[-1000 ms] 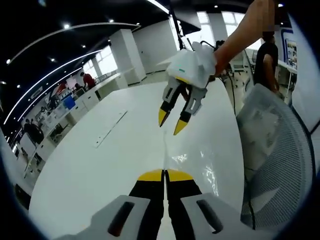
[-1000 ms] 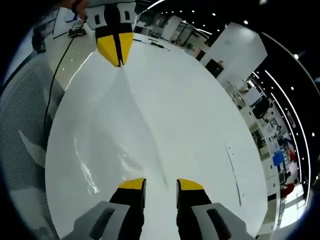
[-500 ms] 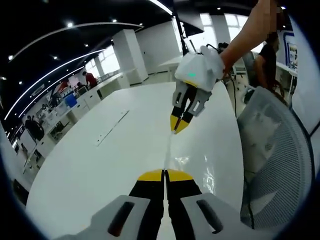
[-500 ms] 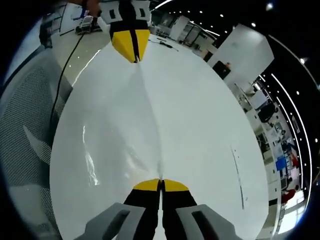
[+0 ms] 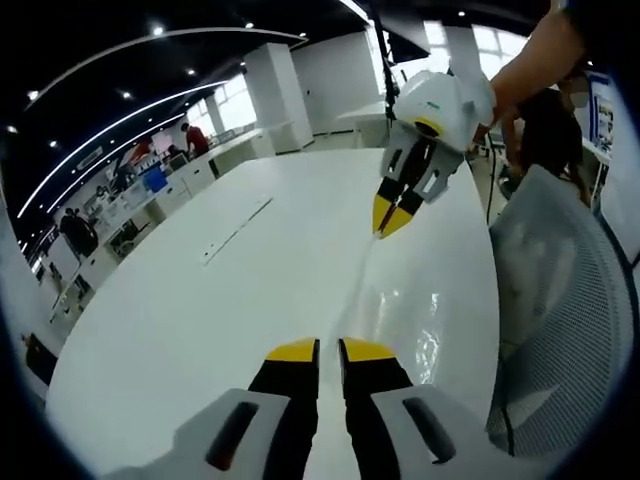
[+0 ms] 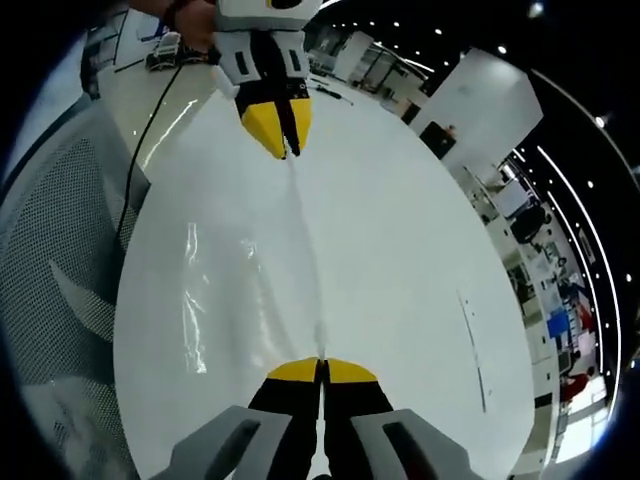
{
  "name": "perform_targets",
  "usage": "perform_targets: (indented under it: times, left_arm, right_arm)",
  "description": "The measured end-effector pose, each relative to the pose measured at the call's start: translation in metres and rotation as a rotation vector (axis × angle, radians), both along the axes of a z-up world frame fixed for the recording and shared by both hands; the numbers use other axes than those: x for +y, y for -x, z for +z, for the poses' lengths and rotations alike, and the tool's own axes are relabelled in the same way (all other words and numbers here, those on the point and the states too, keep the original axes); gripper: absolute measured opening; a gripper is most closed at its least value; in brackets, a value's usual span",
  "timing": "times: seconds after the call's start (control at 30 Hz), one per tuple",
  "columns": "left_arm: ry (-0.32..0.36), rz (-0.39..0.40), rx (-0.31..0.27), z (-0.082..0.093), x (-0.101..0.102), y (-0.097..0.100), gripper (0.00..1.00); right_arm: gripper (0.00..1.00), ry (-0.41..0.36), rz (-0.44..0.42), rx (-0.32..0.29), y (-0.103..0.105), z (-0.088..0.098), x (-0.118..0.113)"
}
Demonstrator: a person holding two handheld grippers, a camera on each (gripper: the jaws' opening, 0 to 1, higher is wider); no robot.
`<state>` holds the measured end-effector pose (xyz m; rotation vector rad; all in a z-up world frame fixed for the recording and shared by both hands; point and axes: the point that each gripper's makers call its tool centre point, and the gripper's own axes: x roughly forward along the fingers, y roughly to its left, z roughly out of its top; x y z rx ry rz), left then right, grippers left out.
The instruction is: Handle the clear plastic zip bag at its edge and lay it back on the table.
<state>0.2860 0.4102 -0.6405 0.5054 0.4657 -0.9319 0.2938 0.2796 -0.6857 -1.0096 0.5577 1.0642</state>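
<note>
The clear plastic zip bag point(image 5: 395, 320) shows mainly as glints and a thin edge line over the white table point(image 5: 200, 320). In the left gripper view my left gripper point(image 5: 329, 350) has a narrow gap between its yellow tips, and the bag's edge runs toward that gap. My right gripper point(image 5: 394, 215) hangs farther along the table, held by a hand, its tips pinched on the bag's far edge. In the right gripper view my right gripper point(image 6: 321, 370) is shut on the zip bag point(image 6: 235, 290). The left gripper point(image 6: 282, 125) sits at the other end, jaws slightly apart.
A grey mesh chair point(image 5: 560, 330) stands close along the table's edge, also as the mesh chair point(image 6: 60, 260). A long slot point(image 5: 235, 230) runs in the tabletop. A black cable point(image 6: 150, 110) trails off the far end. People and desks point(image 5: 130, 190) fill the office behind.
My left gripper's jaws have parted a little; half a second ago they were shut on the bag's edge. The right gripper closed on the other edge earlier and stays shut.
</note>
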Motion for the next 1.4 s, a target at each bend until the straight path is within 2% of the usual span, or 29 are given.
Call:
perform_targets:
  times: [0.1, 0.13, 0.37, 0.63, 0.87, 0.97, 1.07, 1.27, 1.4]
  left_arm:
    - [0.033, 0.005, -0.006, 0.008, -0.003, 0.002, 0.28]
    - [0.033, 0.001, -0.017, 0.01, -0.005, 0.003, 0.29]
    - [-0.022, -0.088, -0.065, 0.01, -0.025, 0.009, 0.22]
    - [-0.043, -0.158, -0.073, 0.009, -0.053, 0.013, 0.23]
    - [-0.124, -0.266, -0.124, 0.004, -0.081, 0.017, 0.19]
    - [-0.174, -0.306, -0.15, -0.001, -0.086, 0.016, 0.18]
    - [-0.187, -0.322, -0.15, -0.004, -0.093, 0.016, 0.17]
    - [-0.234, -0.36, -0.198, -0.005, -0.101, 0.013, 0.13]
    - [-0.245, -0.362, -0.198, -0.006, -0.104, 0.014, 0.09]
  right_arm:
    - [0.0, 0.002, -0.005, -0.002, 0.001, 0.002, 0.002]
    - [0.0, 0.0, -0.008, 0.001, 0.001, 0.002, 0.003]
    - [0.0, 0.007, -0.006, -0.013, 0.004, 0.005, 0.013]
    - [0.0, -0.012, -0.026, -0.006, 0.01, 0.003, 0.021]
    - [0.0, -0.018, -0.019, -0.005, 0.014, 0.008, 0.029]
    - [0.0, -0.019, -0.018, -0.012, 0.014, 0.014, 0.032]
    - [0.0, -0.022, -0.021, -0.014, 0.012, 0.019, 0.034]
    - [0.0, -0.013, -0.016, -0.017, 0.013, 0.019, 0.034]
    - [0.0, -0.013, -0.007, -0.019, 0.015, 0.019, 0.036]
